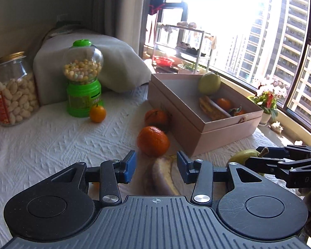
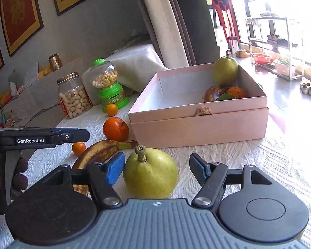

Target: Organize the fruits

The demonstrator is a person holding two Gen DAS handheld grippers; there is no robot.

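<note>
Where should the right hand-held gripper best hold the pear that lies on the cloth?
Probably across the wide belly of the pear, coming from the near side as the right hand-held gripper stands now. Its open jaws already flank the body, and the stem points up and away.

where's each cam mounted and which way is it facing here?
Left wrist: on the left tool, looking along its fingers over a banana toward the pink box and window; right tool enters at right.
Right wrist: on the right tool, facing a pear between open fingers; left tool and fingers of a hand at left.
Shared: box, banana, pear, gumball dispenser.
</note>
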